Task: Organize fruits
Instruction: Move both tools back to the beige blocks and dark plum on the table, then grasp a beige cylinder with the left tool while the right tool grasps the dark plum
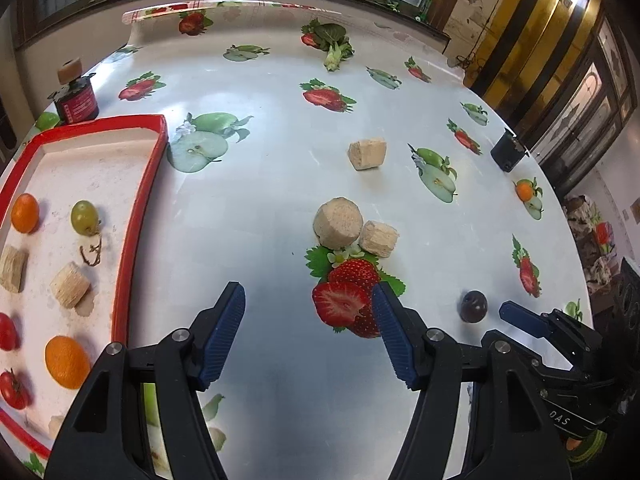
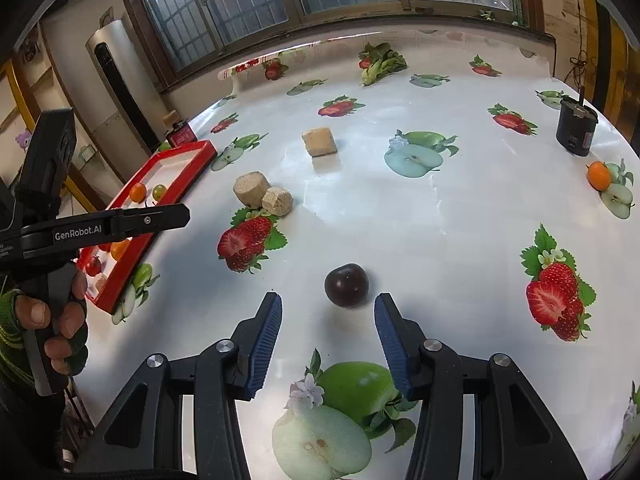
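Right hand-held gripper: jaws spread, empty, lined up just short of dark plum for pickup.
Plum: loose on surface, well apart from red tray.
Left hand-held gripper: spread, empty.

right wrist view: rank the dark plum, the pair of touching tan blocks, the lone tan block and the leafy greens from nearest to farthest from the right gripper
1. dark plum, just ahead of the right gripper
2. pair of touching tan blocks, ahead left
3. lone tan block, mid-table
4. leafy greens, far edge by the window
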`<state>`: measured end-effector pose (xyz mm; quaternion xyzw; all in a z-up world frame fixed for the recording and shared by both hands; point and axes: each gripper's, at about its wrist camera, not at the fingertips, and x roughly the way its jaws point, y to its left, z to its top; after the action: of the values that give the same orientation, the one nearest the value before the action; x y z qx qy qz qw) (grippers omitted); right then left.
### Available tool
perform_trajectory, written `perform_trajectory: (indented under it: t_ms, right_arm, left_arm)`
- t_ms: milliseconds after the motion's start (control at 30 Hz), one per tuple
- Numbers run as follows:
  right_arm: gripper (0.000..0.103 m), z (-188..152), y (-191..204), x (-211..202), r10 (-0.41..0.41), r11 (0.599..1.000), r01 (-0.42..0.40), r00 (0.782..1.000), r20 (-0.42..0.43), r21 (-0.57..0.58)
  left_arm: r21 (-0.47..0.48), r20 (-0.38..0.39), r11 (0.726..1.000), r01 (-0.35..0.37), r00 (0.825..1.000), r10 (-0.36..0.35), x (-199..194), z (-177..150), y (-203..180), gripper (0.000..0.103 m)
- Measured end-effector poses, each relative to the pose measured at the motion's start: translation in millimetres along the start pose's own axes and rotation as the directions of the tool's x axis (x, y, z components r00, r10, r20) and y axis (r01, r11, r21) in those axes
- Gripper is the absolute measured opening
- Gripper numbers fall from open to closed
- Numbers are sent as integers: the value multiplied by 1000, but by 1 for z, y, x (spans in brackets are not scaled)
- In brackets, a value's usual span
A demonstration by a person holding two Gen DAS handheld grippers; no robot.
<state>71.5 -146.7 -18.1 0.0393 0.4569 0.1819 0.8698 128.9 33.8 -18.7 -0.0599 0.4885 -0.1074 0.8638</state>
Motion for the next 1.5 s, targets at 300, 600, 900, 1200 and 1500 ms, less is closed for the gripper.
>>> perform_trajectory:
  t_ms: [300, 600, 900, 1200, 1500]
  right_arm:
    - [50, 9, -2, 23, -56, 997, 56, 998, -17, -44]
    - [41, 13, -3, 40, -87, 994, 84, 996, -33, -68]
    - [27, 11, -2, 37, -73, 995, 71, 997, -26, -69]
    - [27, 10, -2, 24, -31, 999, 30, 999, -10, -33]
    - [27, 12, 19, 15, 0, 998, 0, 1000, 2, -56]
  left_arm:
    - [27, -11, 1000, 7, 1000, -7, 40, 24, -6, 65]
    - [44, 1, 995, 86, 996, -86, 59, 38, -14, 65]
    - [78, 3, 987, 140, 990, -141, 56, 33, -15, 33]
    - [76, 50, 993, 85, 995, -89, 27, 24, -6, 33]
    - [38, 98, 999, 8, 995, -12, -4, 14, 17, 33]
